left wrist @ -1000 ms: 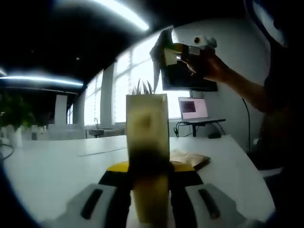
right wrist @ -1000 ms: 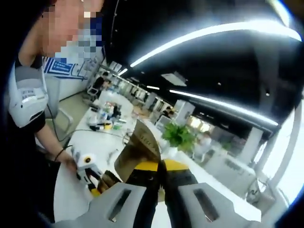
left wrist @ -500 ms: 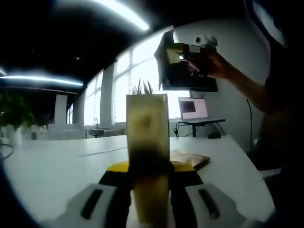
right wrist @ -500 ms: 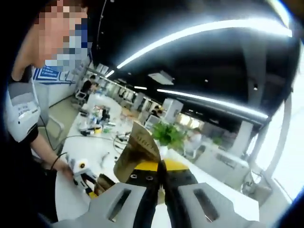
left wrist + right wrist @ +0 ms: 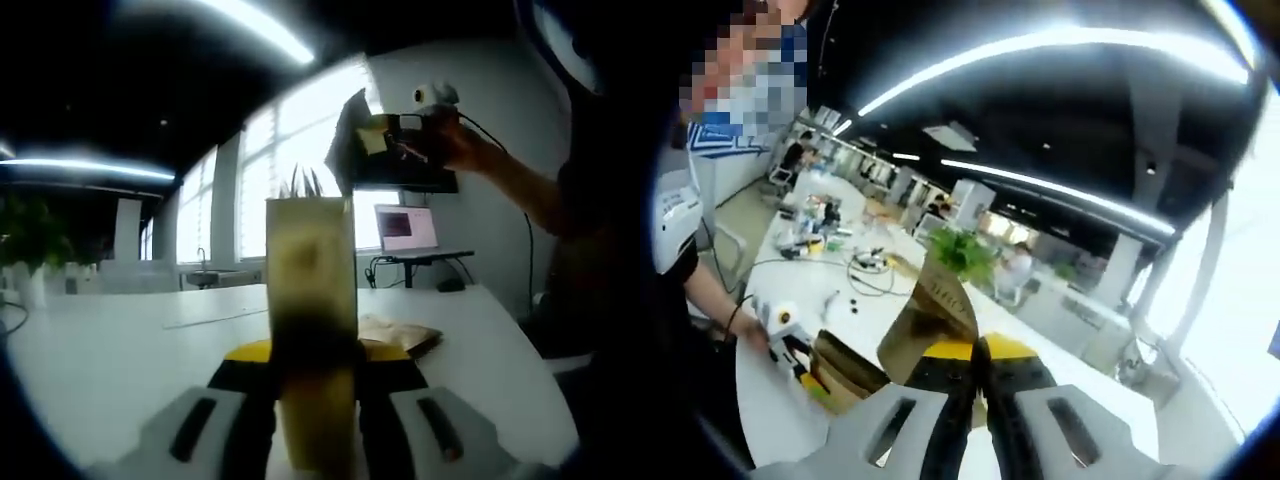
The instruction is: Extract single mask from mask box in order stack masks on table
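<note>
Right tool (image 5: 978,380) pinching thin creased mask (image 5: 935,315), upright cardboard mask box (image 5: 310,300)

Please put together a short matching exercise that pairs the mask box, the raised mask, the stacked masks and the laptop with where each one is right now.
Things:
1. mask box
2. mask
3. stack of masks
4. laptop

Places:
A. lying flat on the white table
B. open on a stand at the far end of the table
C. upright, clamped by the left gripper
D. held up in the air, pinched by the right gripper

Pairs: 1-C, 2-D, 3-A, 4-B
</note>
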Action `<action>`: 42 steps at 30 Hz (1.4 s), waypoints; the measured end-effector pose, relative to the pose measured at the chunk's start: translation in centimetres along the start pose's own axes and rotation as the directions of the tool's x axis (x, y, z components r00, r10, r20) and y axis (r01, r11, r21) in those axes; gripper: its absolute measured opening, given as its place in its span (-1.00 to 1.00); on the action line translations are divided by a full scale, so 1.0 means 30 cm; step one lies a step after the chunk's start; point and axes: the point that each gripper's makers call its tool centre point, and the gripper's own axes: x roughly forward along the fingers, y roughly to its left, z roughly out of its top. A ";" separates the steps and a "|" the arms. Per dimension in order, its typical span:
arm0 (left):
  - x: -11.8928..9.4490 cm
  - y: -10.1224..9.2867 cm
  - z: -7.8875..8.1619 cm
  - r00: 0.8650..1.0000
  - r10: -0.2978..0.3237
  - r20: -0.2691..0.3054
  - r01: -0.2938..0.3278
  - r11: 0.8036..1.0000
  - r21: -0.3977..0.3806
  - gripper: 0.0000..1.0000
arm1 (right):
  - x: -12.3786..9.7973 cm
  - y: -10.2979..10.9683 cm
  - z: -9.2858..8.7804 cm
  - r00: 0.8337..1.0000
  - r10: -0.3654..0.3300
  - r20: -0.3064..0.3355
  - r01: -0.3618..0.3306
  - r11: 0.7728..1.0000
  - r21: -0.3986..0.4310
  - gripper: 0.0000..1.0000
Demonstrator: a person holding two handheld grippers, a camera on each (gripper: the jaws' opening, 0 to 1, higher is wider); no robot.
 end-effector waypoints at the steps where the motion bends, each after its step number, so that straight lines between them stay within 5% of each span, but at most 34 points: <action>1: 0.000 0.000 0.000 1.000 0.000 0.000 0.000 1.000 0.000 -0.34 | -0.001 -0.007 -0.018 1.000 -0.011 -0.020 0.011 1.000 -0.008 -1.00; 13: 0.001 -0.002 0.000 1.000 -0.002 0.001 0.002 1.000 -0.002 -0.34 | -0.009 -0.036 -0.226 0.981 -0.097 -0.167 0.096 0.995 -0.012 -1.00; 18: 0.000 -0.001 0.001 1.000 0.001 0.000 -0.001 1.000 0.000 -0.34 | -0.013 -0.057 -0.328 0.954 -0.144 -0.261 0.124 0.988 -0.089 -1.00; 26: 0.000 0.001 -0.001 1.000 0.001 -0.001 -0.001 1.000 0.001 -0.34 | 0.001 -0.045 -0.477 0.928 -0.152 -0.340 0.126 0.987 -0.098 -1.00; 42: 0.001 -0.002 0.001 1.000 0.002 -0.001 -0.002 1.000 0.001 -0.34 | 0.025 0.036 -0.607 0.882 -0.132 -0.453 0.052 0.982 -0.184 -1.00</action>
